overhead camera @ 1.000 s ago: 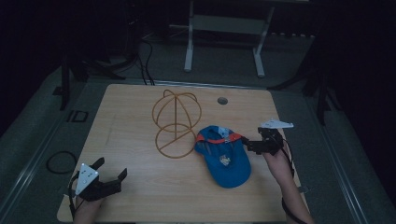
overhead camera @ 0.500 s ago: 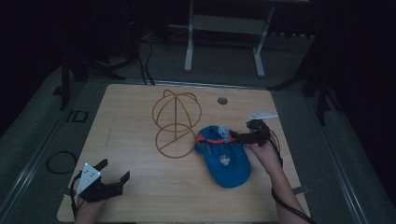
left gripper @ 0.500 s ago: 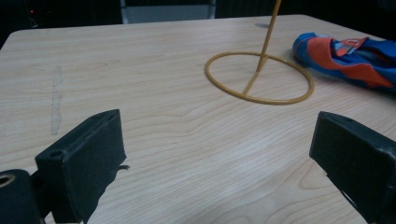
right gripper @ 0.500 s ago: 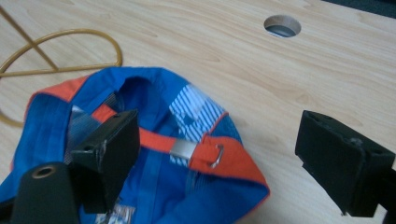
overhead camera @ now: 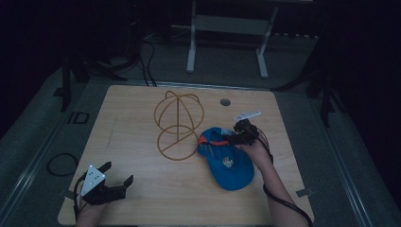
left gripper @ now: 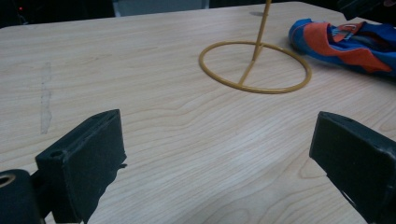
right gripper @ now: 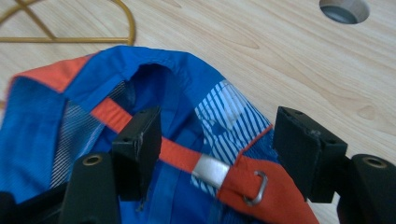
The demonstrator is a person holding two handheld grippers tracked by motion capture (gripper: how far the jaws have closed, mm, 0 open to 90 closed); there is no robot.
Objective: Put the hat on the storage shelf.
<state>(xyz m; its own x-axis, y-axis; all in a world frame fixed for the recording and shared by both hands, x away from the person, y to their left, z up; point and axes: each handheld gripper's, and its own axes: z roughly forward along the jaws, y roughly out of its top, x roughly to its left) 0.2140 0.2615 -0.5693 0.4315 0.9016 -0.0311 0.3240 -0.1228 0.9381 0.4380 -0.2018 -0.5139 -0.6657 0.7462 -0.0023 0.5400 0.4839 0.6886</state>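
I count one blue cap and one gold wire hat stand, cap lying just right of the stand's base ring on the worktop. Right gripper sits at the cap's back edge, jaws just been closing, orange strap and buckle between them, pads not yet pressing. Left gripper is well clear of the stand, jaws wide apart over bare wood. One cable hole behind the stand.
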